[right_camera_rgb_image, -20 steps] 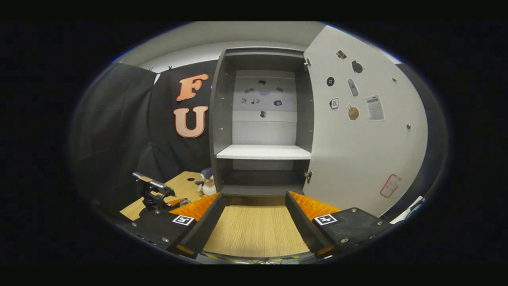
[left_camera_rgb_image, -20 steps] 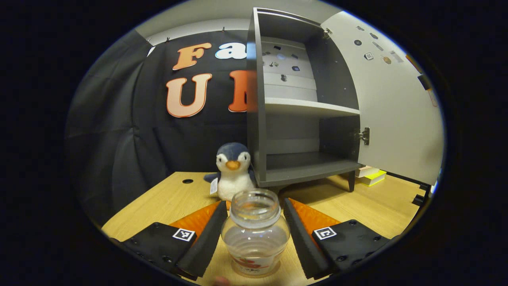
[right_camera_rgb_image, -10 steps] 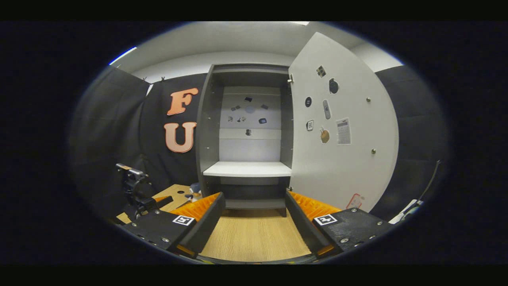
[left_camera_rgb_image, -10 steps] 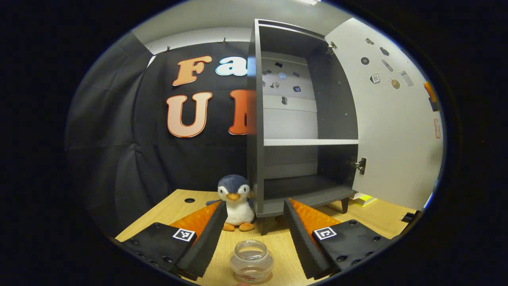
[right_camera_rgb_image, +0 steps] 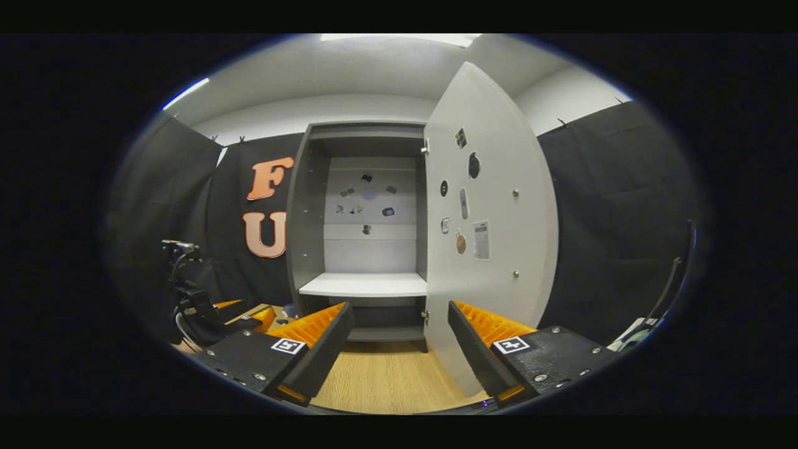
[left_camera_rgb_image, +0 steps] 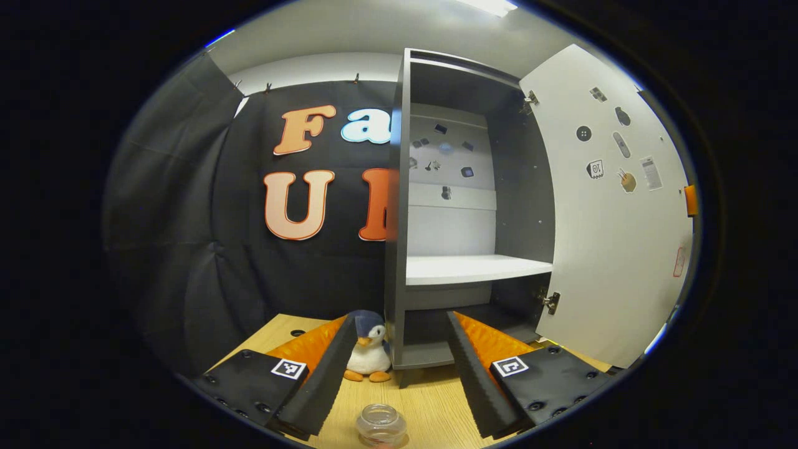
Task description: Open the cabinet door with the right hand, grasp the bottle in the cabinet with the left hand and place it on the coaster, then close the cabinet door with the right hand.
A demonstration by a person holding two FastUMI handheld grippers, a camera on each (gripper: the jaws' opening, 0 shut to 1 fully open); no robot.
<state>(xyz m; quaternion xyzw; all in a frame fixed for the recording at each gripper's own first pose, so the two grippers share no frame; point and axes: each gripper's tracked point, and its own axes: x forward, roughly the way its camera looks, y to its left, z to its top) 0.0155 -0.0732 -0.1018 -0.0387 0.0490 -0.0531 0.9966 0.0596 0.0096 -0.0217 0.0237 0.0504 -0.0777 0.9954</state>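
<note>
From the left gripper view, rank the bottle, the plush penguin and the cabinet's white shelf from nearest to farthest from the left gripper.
1. bottle: on the table, just ahead of the left gripper, between its open fingers.
2. plush penguin: farther back, by the cabinet's left foot.
3. white shelf: farthest, up inside the open cabinet.

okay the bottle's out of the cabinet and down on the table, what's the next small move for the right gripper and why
Probably swing the right gripper rightward to the outer face of the cabinet door, ready to push it shut. The bottle stands on the table clear of the open left gripper, the shelves look empty, and the door stands wide open, so closing seems to be what remains.
</note>
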